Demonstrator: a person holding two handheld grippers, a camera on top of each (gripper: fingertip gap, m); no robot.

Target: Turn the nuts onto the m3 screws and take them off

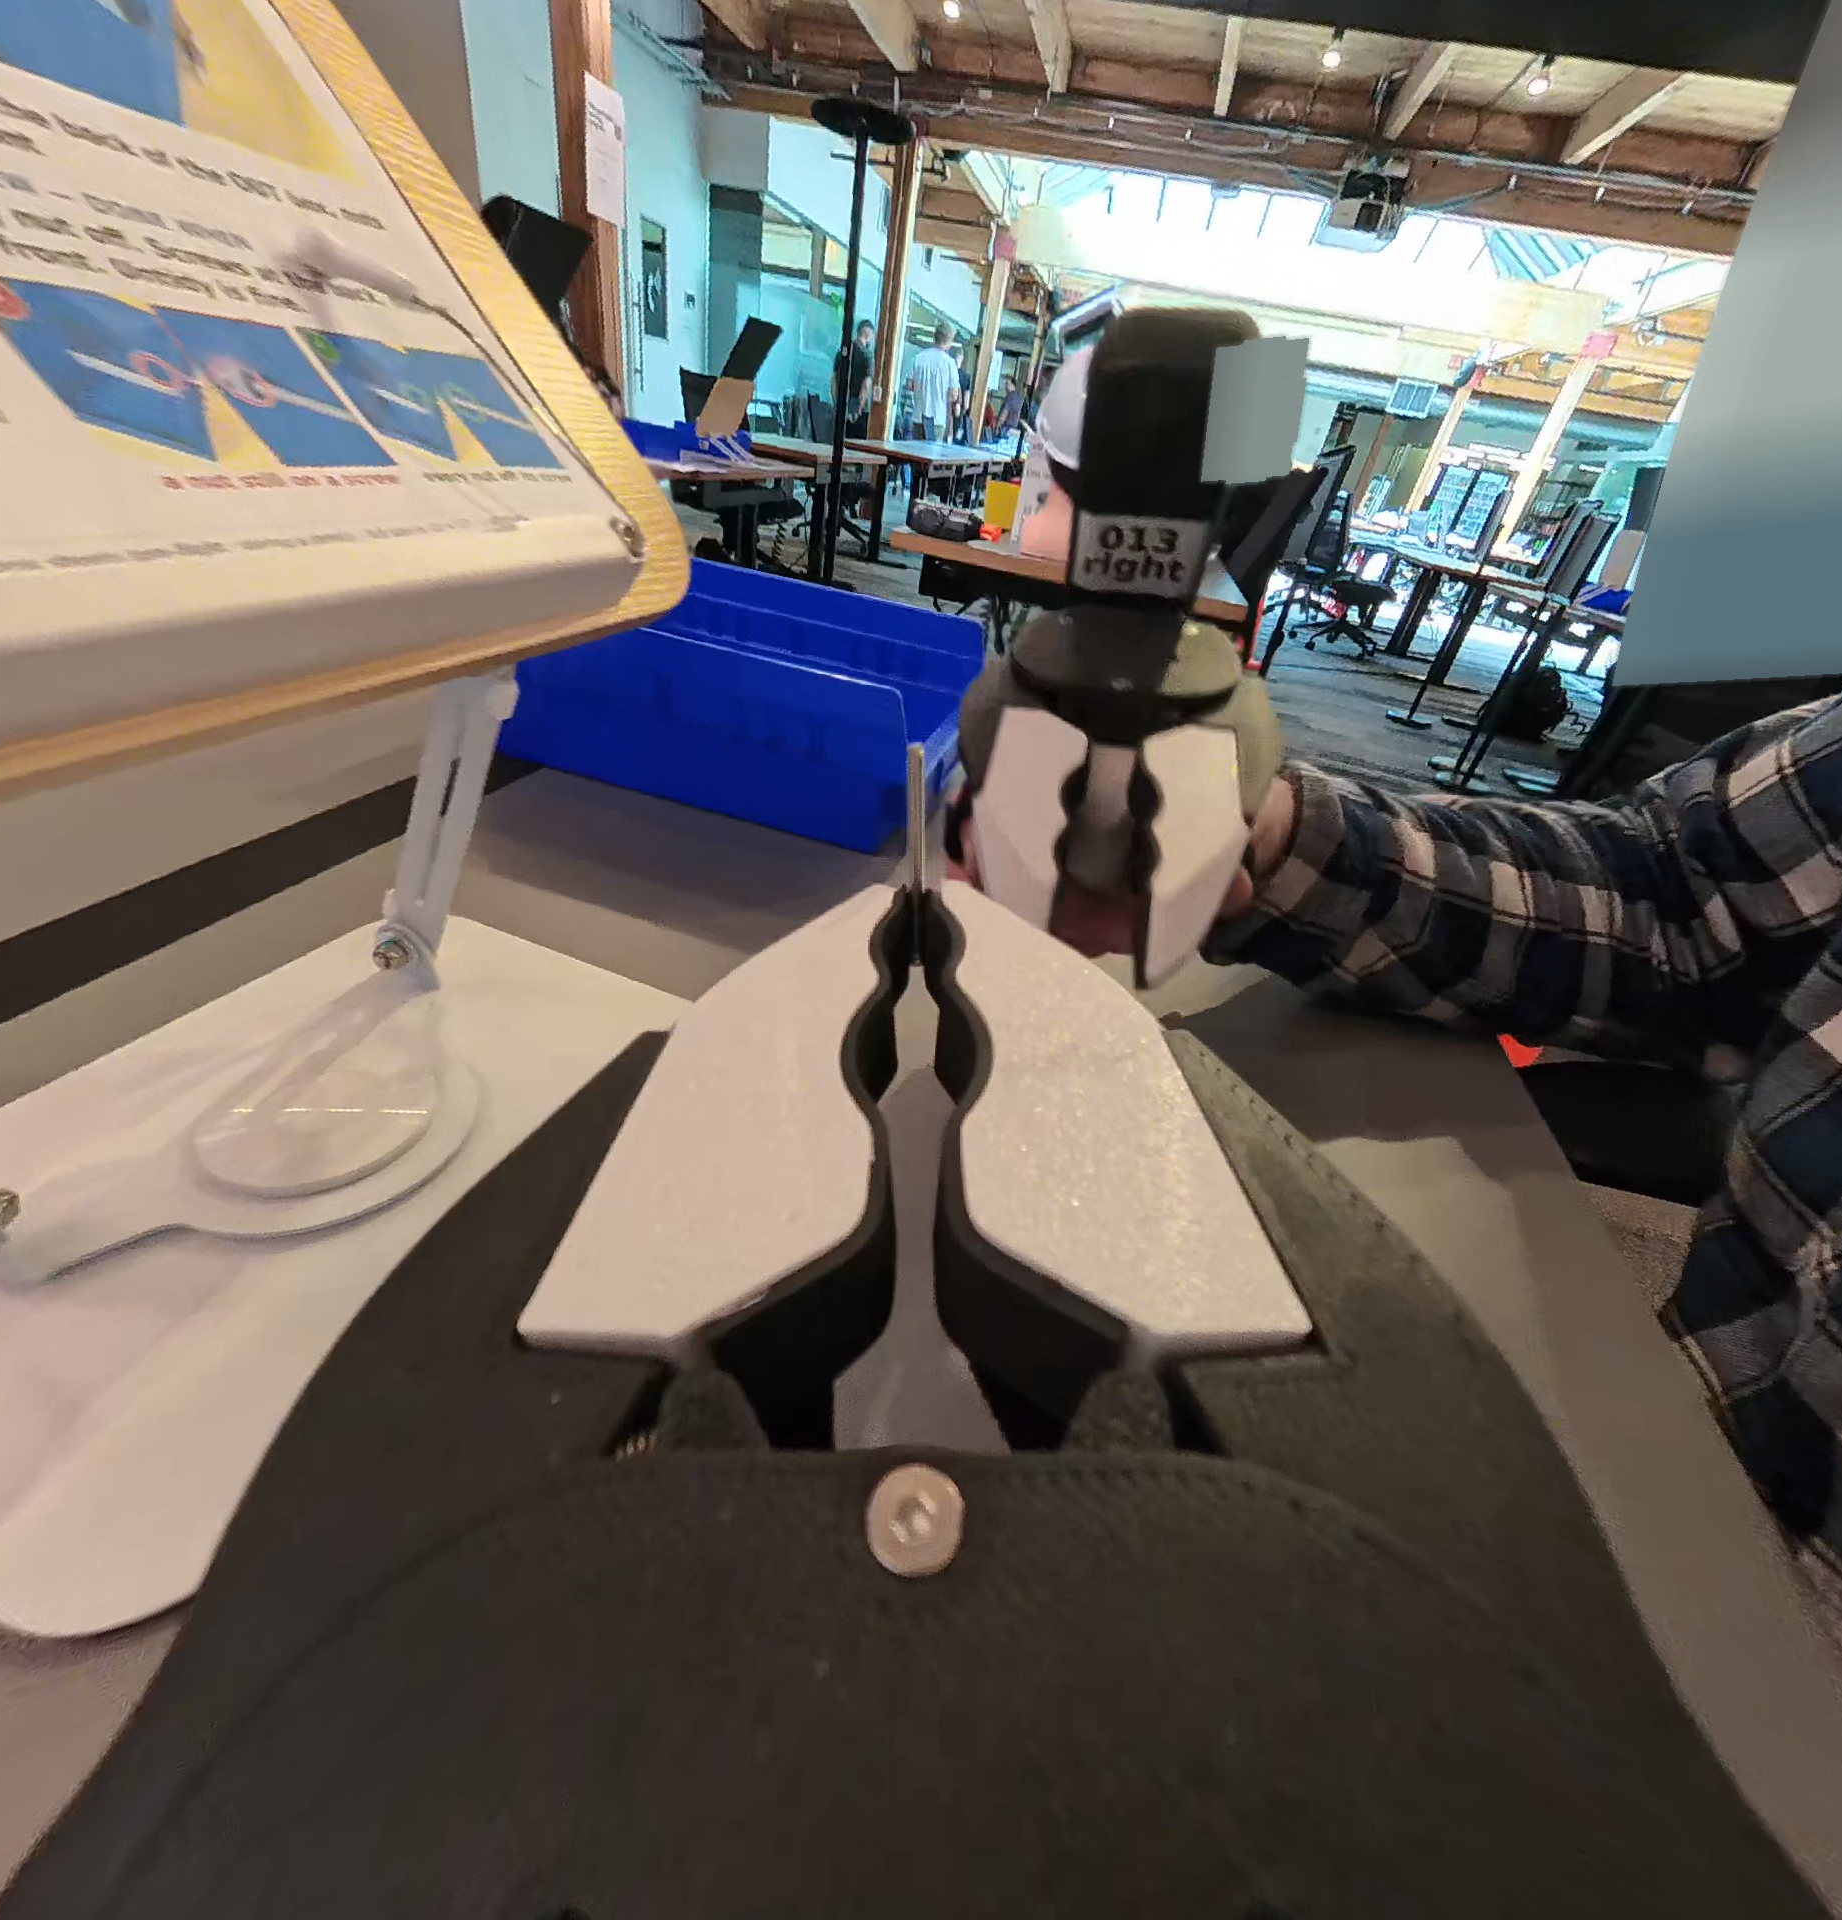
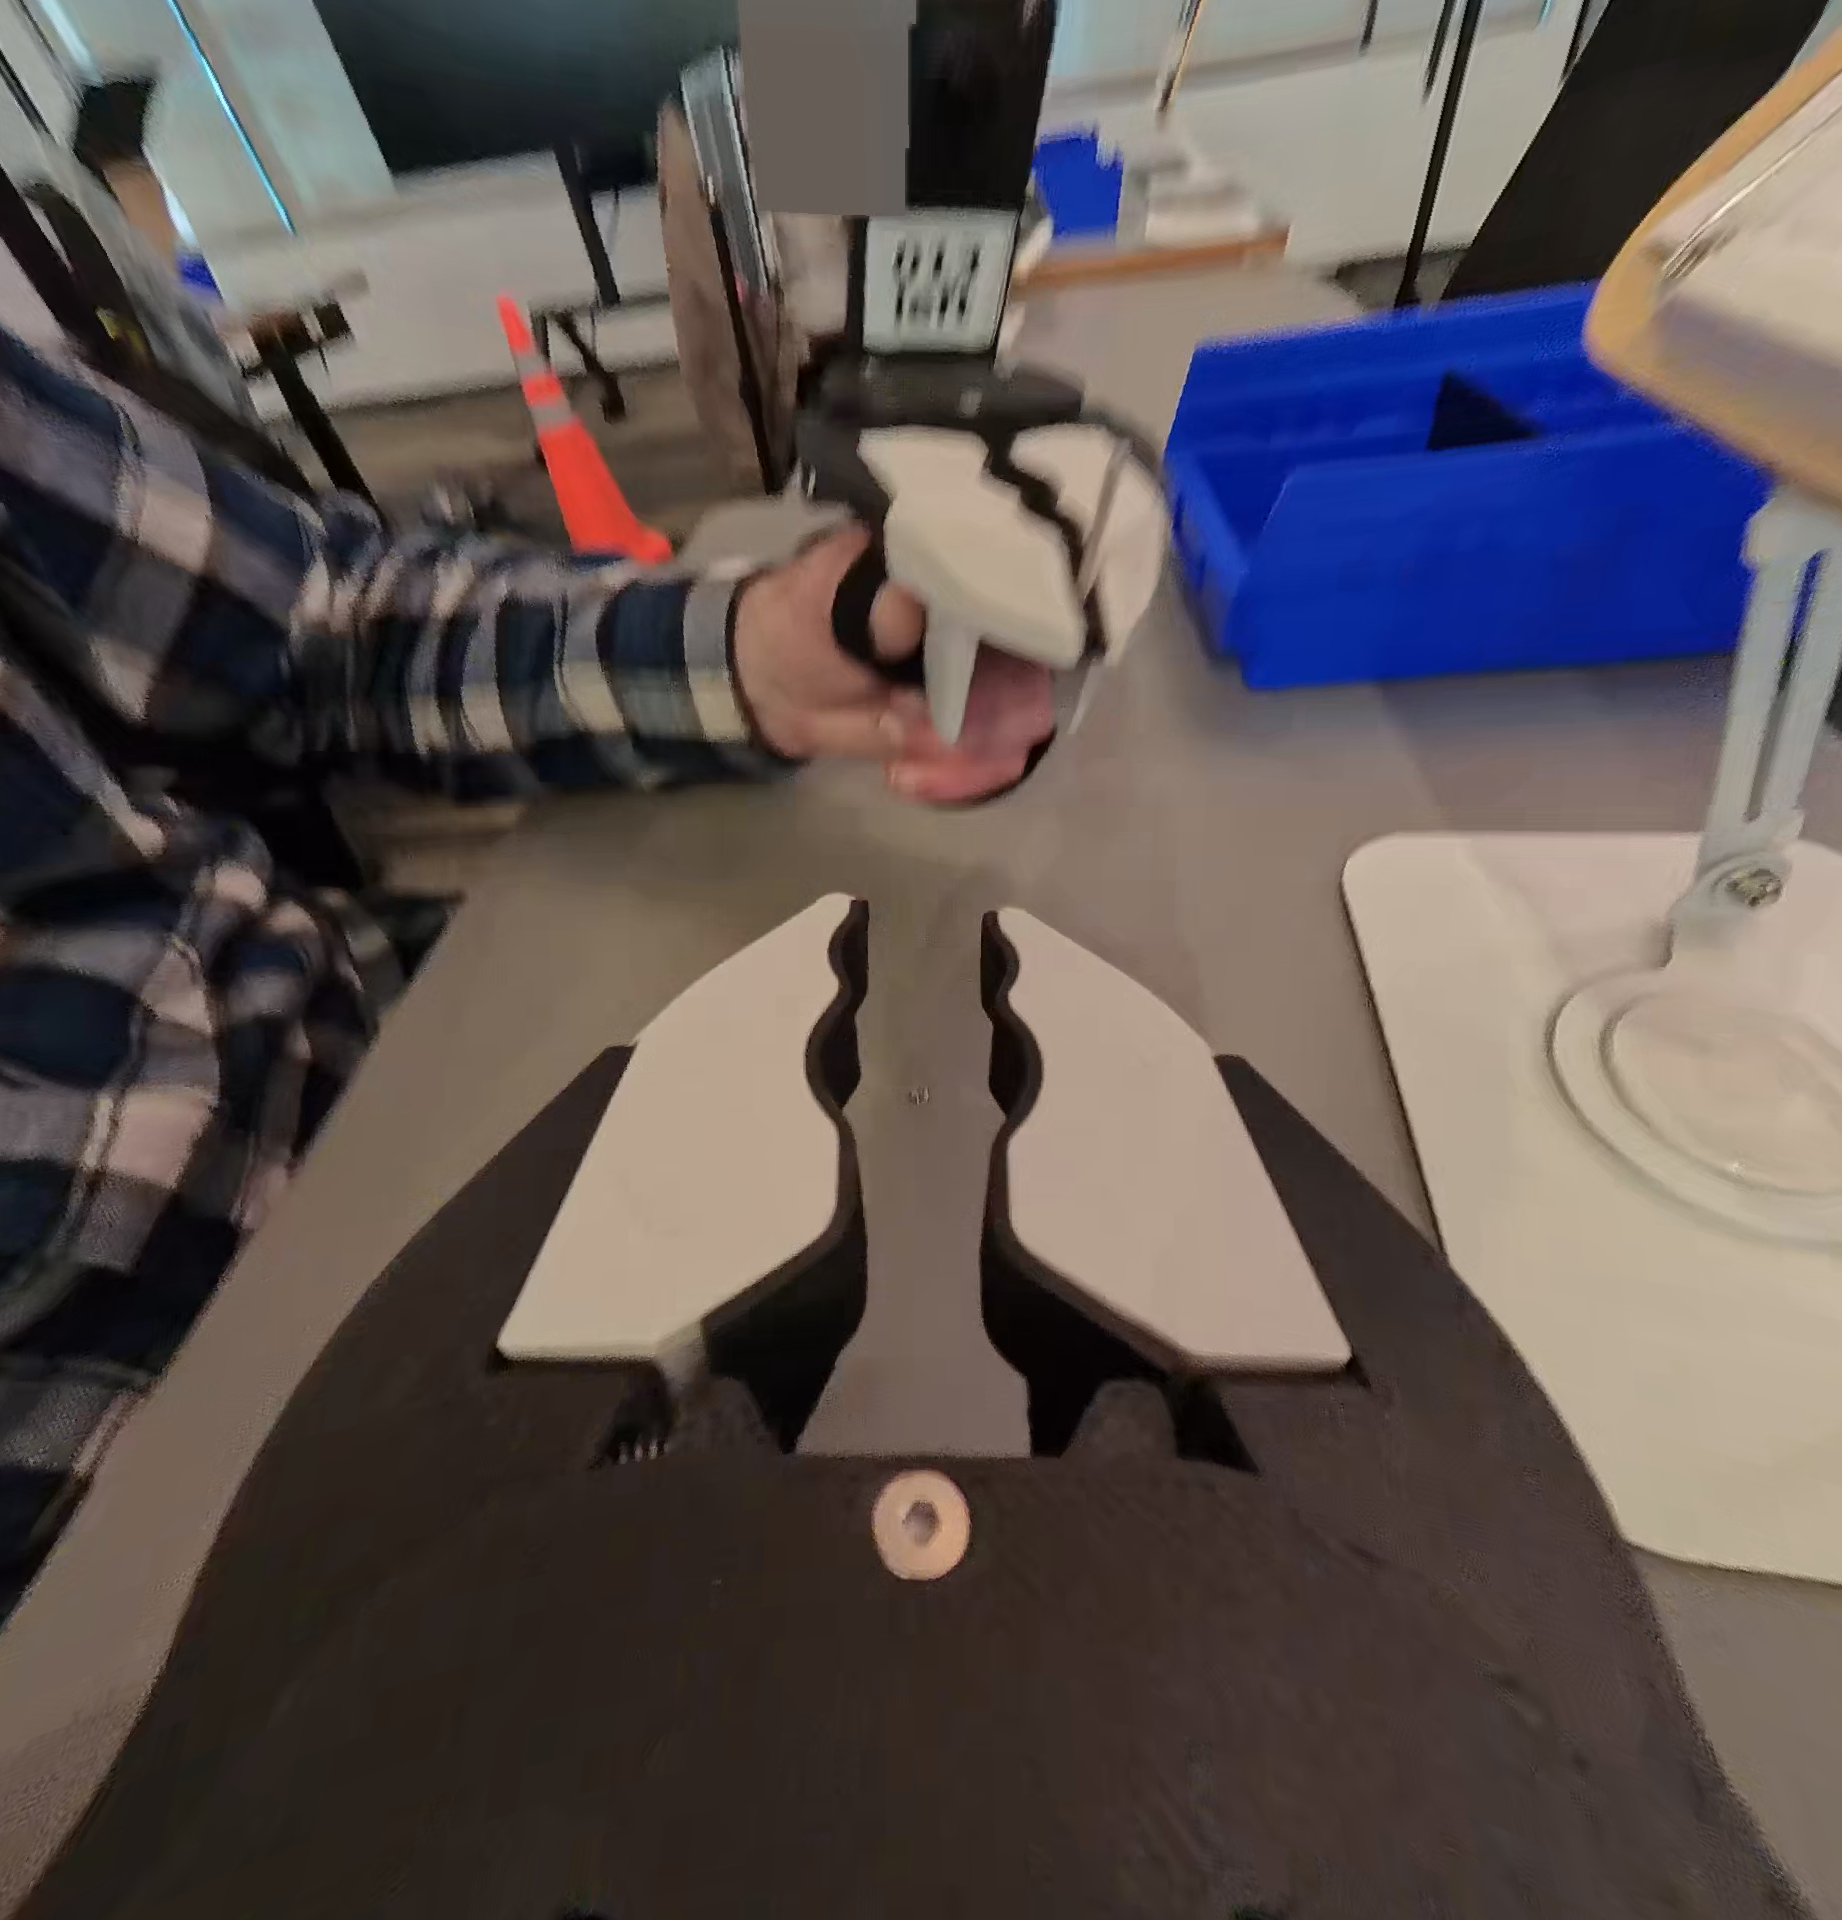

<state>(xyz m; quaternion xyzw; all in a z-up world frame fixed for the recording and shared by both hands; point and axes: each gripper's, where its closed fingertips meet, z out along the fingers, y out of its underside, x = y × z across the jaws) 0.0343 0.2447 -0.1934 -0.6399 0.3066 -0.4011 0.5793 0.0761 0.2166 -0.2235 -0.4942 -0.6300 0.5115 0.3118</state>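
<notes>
My left gripper (image 1: 917,906) is shut on a thin metal rod (image 1: 915,821) that sticks straight up out of its fingertips, above the grey table (image 1: 605,862). The right wrist view shows this gripper (image 2: 1083,644) farther off, closed, with the rod (image 2: 1102,520) running along it. My right gripper (image 2: 922,920) is open with nothing between its fingers, held over the table (image 2: 1156,810). It also shows in the left wrist view (image 1: 1109,935), just right of the rod, jaws apart. A tiny metal piece (image 2: 919,1094) lies on the table below the right fingers.
A blue bin (image 1: 751,707) stands behind the grippers; it also shows in the right wrist view (image 2: 1416,540). A white stand base (image 1: 221,1143) carries a tilted picture board (image 1: 273,312). A plaid sleeve (image 1: 1519,883) comes in from the right. An orange cone (image 2: 574,447) stands beyond the table. The left gripper's tips are roughly 6 cm from the right gripper's.
</notes>
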